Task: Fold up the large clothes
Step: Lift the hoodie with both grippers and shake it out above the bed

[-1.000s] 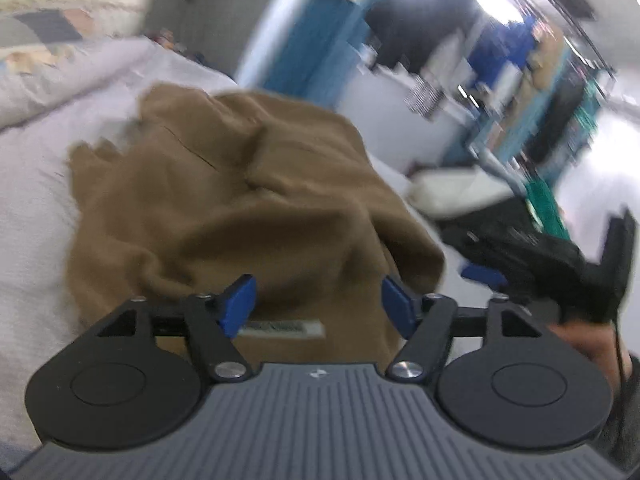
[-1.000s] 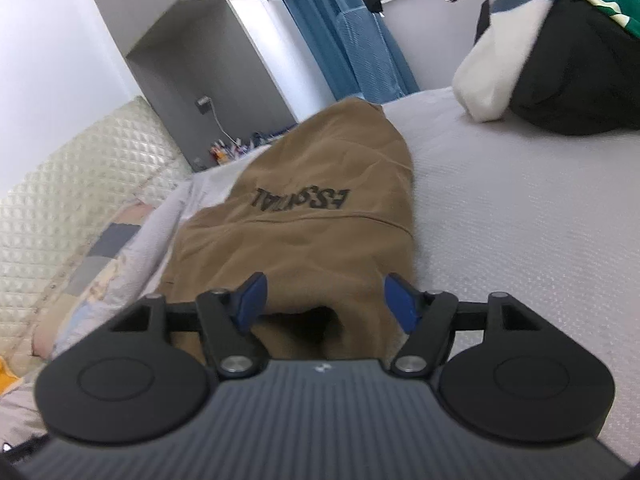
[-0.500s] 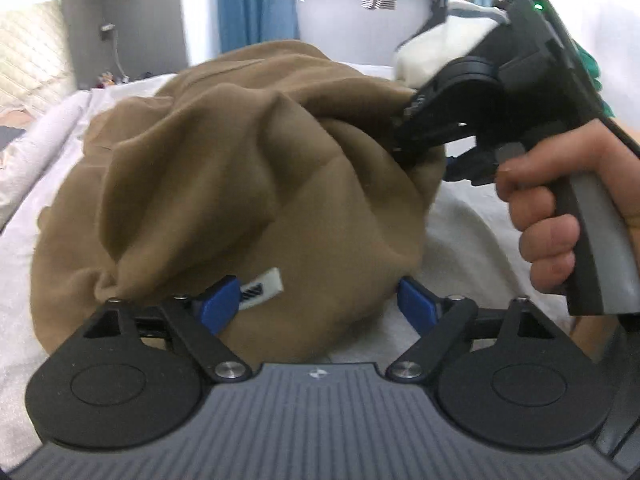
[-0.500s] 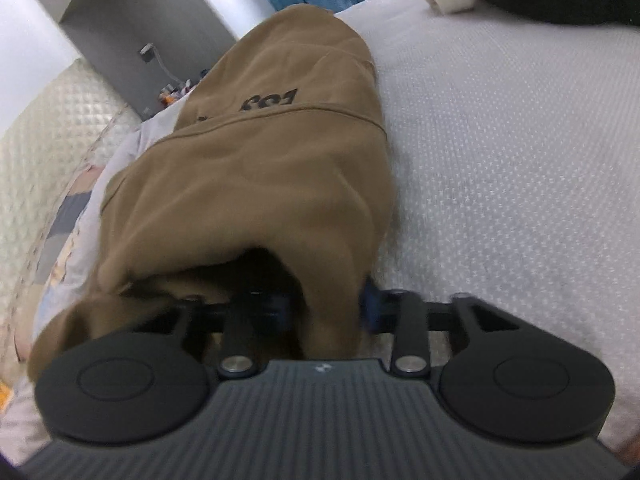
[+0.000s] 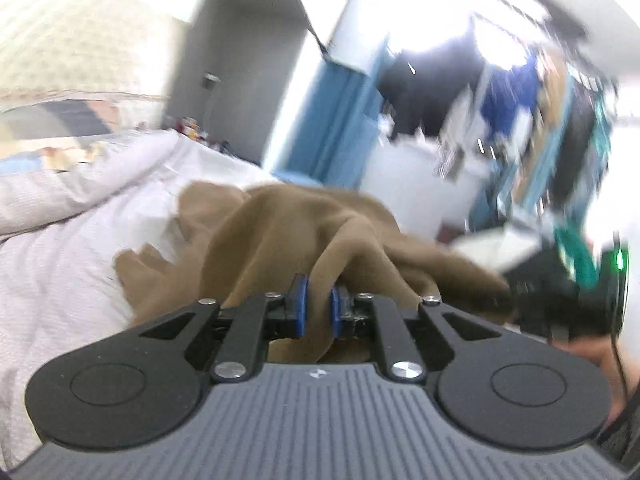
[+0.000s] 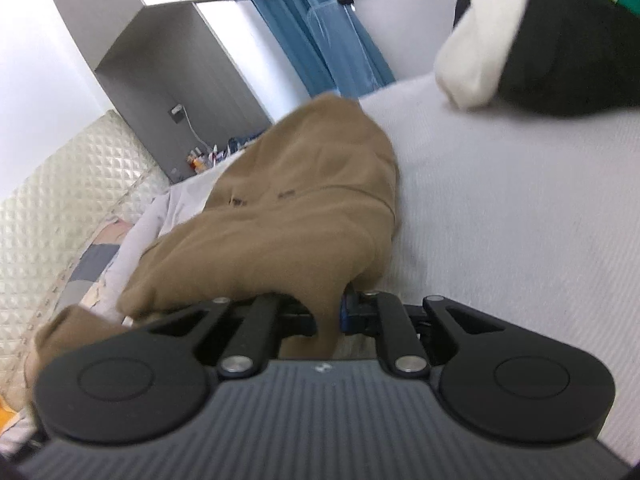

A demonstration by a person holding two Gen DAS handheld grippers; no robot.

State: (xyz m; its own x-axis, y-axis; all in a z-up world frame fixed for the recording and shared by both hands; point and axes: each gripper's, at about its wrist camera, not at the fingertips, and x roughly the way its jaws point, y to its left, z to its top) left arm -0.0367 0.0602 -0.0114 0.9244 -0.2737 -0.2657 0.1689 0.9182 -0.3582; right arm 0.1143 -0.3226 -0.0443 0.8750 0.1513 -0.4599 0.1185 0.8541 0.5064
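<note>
Bed point(image 6: 520, 208), brown garment point(image 6: 304, 208), lettering blurred

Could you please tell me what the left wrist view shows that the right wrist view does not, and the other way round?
Only the left wrist view shows the left gripper pinching a fold of the brown hoodie, and blurred hanging clothes.

Only the right wrist view shows the right gripper shut on the hoodie's edge, and a black and white clothes pile.

Both show the hoodie, the white bed cover, the blue curtain and the quilted headboard.
</note>
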